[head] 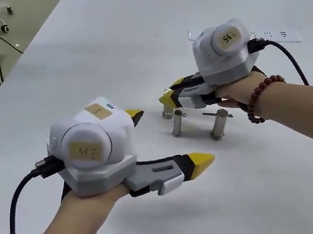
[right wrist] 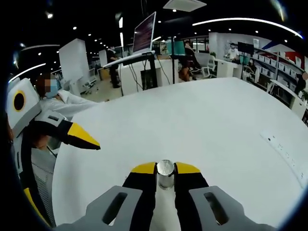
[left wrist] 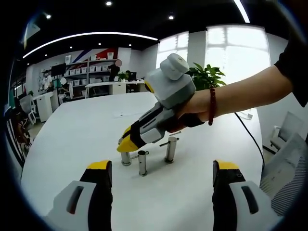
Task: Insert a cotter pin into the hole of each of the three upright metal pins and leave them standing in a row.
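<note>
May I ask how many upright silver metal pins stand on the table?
3 pins in a row: one in the right gripper, one middle, one at the other end.

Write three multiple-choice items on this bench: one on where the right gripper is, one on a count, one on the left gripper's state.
1. The right gripper has its fingers around:
A) an end pin of the row
B) the middle pin
C) a cable

2. Upright metal pins on the table:
A) two
B) three
C) five

3. The left gripper is:
A) shut on a pin
B) shut on a cable
C) open, holding nothing

Answers:
1 A, the left gripper view shows its tips at the end pin, with the other two pins beside it.
2 B, three stand in the row.
3 C, its fingers stand wide apart with nothing between them.
</note>
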### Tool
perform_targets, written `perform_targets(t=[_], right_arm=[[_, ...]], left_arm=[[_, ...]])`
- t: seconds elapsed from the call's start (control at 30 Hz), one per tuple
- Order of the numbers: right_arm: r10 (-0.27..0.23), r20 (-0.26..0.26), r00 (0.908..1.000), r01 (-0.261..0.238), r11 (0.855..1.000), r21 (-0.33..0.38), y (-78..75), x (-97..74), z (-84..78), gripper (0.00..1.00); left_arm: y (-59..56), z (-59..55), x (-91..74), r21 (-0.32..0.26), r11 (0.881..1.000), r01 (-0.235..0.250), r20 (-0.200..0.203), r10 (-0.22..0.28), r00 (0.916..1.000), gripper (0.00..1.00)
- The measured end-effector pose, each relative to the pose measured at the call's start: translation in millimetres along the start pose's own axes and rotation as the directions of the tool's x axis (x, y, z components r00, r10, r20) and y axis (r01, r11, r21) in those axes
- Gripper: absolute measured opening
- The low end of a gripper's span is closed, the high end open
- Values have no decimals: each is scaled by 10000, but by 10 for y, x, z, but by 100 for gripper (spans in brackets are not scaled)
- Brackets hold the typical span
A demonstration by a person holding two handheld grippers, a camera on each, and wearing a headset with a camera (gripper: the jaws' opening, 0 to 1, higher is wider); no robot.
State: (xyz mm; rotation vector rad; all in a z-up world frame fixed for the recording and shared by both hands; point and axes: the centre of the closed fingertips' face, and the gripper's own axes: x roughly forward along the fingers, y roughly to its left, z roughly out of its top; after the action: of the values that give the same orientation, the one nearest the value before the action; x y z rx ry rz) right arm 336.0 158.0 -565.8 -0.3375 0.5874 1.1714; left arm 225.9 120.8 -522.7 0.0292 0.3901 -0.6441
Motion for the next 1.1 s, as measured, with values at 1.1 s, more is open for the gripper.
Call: perform_targets(t=[1.1], right_arm=[[-1480, -363, 9883, 1506, 9851, 831, -453, -811, -493, 8]], left_arm=[[-126, -60, 34, 62, 9991, 425, -331, -423, 9986, 99]])
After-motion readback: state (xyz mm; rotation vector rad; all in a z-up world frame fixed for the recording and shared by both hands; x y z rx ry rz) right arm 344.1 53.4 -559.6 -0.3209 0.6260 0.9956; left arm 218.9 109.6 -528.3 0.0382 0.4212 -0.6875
